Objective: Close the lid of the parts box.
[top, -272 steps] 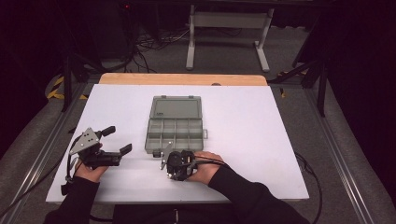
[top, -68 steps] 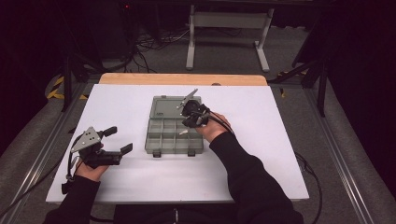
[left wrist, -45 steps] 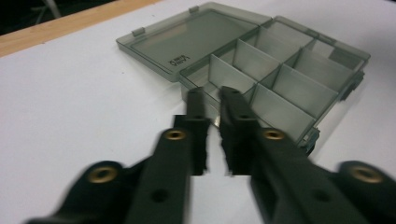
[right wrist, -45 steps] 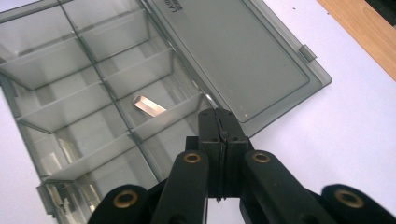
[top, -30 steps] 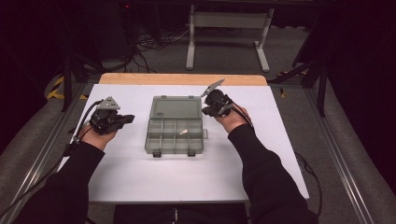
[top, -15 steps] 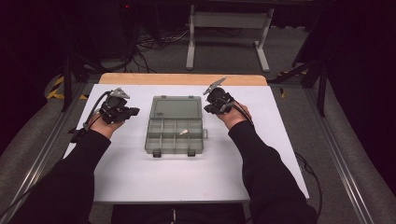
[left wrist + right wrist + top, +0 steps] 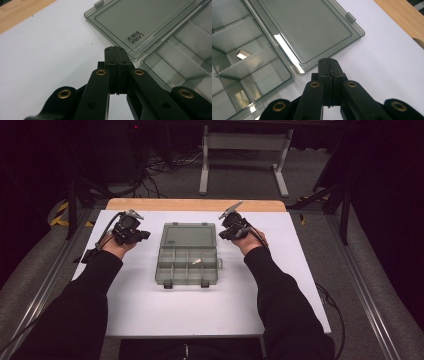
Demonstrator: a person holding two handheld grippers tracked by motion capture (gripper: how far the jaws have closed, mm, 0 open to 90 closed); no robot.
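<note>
The translucent grey compartment box (image 7: 187, 255) lay open near the middle of the white table; its flat lid (image 7: 190, 235) was folded back flat on the far side; a small pale piece (image 7: 196, 262) rested in one compartment

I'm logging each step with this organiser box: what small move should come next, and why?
Probably slide both shut grippers inward under the lid's side edges to start folding it closed. The lid lies flat open behind the tray, the left gripper and right gripper flank it, and a small piece already sits in a compartment.
</note>
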